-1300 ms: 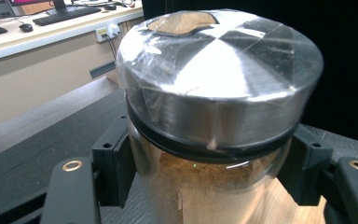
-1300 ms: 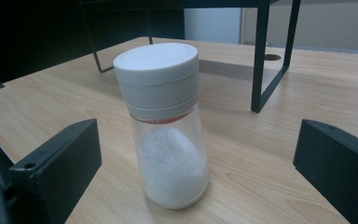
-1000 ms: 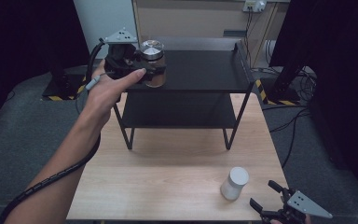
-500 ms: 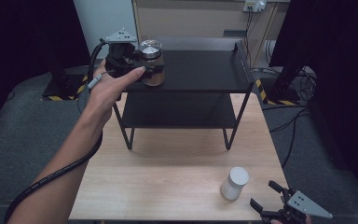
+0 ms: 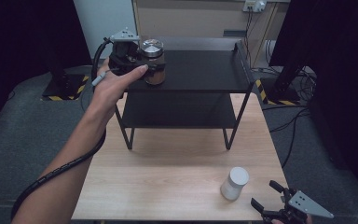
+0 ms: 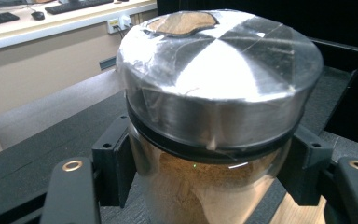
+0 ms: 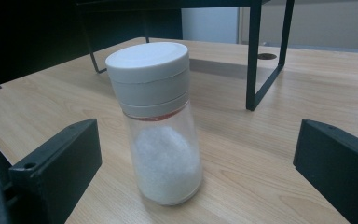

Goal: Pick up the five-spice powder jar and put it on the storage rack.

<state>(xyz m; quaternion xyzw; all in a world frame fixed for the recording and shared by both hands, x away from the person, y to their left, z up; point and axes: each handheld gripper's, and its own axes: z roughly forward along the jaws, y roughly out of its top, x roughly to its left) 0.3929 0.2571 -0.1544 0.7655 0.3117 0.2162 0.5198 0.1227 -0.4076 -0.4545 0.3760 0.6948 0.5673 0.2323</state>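
Observation:
A glass jar (image 5: 153,60) with a silver lid and brown powder inside is at the front left of the black rack's top shelf (image 5: 200,70). My left gripper (image 5: 154,71) is shut on it, with the jaws pressed against the glass just below the lid. In the left gripper view the jar (image 6: 214,93) sits between the pads of the left gripper (image 6: 209,172). Whether its base rests on the shelf I cannot tell. My right gripper (image 5: 265,193) is open at the table's front right, just short of a white-capped shaker (image 5: 234,183). The shaker (image 7: 156,116) stands upright, untouched, between the wide jaws of the right gripper (image 7: 196,161).
The two-tier black rack stands at the back of the wooden table (image 5: 177,163), and its lower shelf (image 5: 182,109) is bare. A raised lip (image 5: 243,60) runs along the rack's right side. Grey floor and cables surround the table.

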